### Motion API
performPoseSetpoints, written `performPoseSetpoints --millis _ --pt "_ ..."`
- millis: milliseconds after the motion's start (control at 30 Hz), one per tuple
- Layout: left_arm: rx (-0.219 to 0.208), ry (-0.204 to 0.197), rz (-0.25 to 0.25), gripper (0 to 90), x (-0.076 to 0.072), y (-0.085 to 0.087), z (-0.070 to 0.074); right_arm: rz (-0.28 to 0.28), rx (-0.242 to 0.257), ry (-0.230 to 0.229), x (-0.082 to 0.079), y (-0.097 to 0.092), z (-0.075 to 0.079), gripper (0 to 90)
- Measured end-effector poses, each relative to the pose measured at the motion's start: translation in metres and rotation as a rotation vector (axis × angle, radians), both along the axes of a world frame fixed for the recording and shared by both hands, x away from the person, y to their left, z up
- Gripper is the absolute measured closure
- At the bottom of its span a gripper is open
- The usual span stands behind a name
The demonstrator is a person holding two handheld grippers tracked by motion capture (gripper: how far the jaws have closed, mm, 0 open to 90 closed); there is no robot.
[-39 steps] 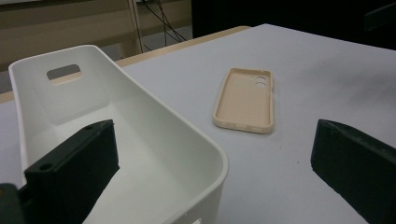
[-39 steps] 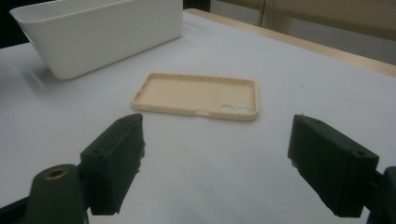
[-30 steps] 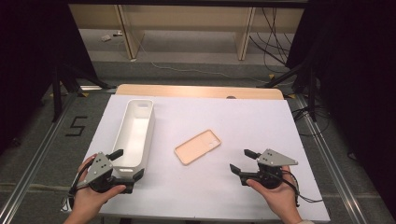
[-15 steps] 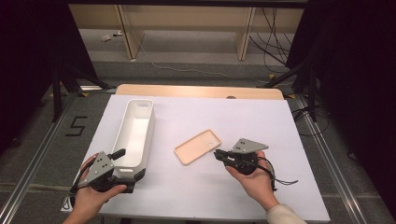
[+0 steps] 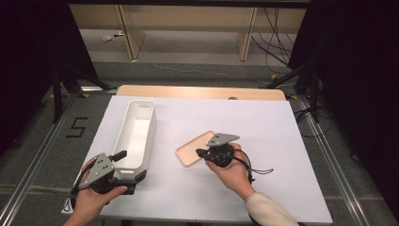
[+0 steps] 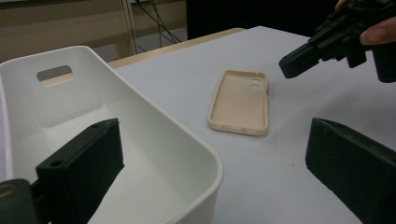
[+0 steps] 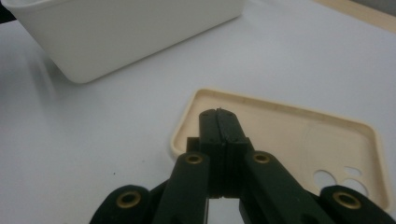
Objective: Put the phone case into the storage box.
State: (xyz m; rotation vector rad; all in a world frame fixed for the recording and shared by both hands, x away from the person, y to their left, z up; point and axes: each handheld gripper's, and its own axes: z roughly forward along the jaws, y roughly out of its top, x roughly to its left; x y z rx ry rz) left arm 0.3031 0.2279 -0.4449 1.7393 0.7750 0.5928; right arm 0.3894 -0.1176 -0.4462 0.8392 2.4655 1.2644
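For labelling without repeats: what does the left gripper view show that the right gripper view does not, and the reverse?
Left gripper view: the inside of the long white plastic bin with its handle slot, the left gripper open astride the bin's near wall, the right gripper from the side. Right gripper view: that gripper's jaws shut, tips above the beige rubbery phone case, and the bin's outer wall. Both: the case lying hollow side up on the white table.

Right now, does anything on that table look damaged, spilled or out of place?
Nothing stands out. The tan phone case lies flat and whole, hollow side up, at a slant on the white table. The white bin stands upright and empty.
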Motion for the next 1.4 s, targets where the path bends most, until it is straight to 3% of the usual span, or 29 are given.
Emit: performPoseSetpoints --millis 233,400,433,533,567,900,1033,1400 --pt "-0.005 0.003 0.003 3.5 0.000 0.000 0.000 0.014 -0.048 0.046 0.013 0.021 -0.014 90.0" --pt "-0.003 0.002 0.001 3.5 -0.001 0.000 0.000 0.013 -0.076 0.046 0.017 0.032 -0.023 90.0" --pt "-0.004 0.003 0.001 3.5 -0.001 0.000 0.000 0.009 -0.081 0.069 0.018 0.034 -0.023 90.0" --pt "-0.003 -0.008 -0.008 3.5 0.000 0.001 0.000 0.015 -0.102 0.070 0.020 0.036 -0.027 90.0" --pt "-0.006 -0.010 -0.010 3.5 0.000 0.001 0.000 0.015 -0.110 0.091 0.021 0.038 -0.029 90.0" --pt "0.000 -0.005 -0.005 3.5 -0.001 0.001 0.000 0.022 -0.141 0.111 0.022 0.042 -0.035 90.0" --pt "-0.007 -0.010 -0.011 3.5 0.000 0.001 0.000 0.025 -0.158 0.098 0.023 0.042 -0.037 90.0" --pt "-0.004 -0.005 -0.009 3.5 -0.001 0.001 0.000 0.029 -0.208 0.158 0.023 0.042 -0.033 90.0"
